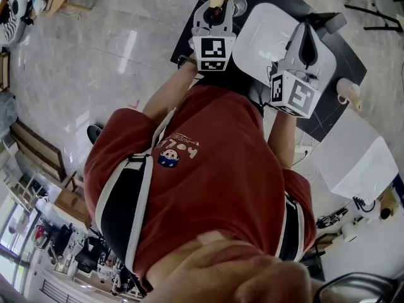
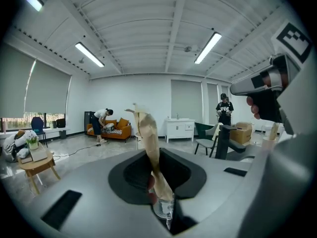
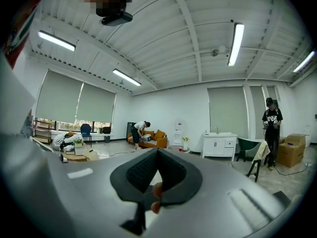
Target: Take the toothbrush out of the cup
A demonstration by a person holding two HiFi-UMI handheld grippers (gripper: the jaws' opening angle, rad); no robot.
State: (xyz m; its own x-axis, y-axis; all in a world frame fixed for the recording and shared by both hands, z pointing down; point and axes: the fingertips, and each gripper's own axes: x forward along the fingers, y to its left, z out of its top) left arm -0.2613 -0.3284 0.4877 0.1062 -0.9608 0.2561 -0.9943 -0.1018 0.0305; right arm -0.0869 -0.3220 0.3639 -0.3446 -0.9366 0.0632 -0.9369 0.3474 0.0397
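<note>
Low in the left gripper view, the clear glass cup (image 2: 163, 209) held the foot of the slender tan toothbrush (image 2: 146, 128). The left gripper (image 2: 156, 155) had its fingers clamped on the handle just beyond. Right gripper (image 3: 157, 157) fingers pressed together, empty. A straight upward pull looked best, sparing the cup.

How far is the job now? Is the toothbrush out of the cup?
Done: the left gripper is shut on the toothbrush. In hand: its lower end seems still inside the clear cup. Left: lift it fully out. The right gripper is shut, empty.
</note>
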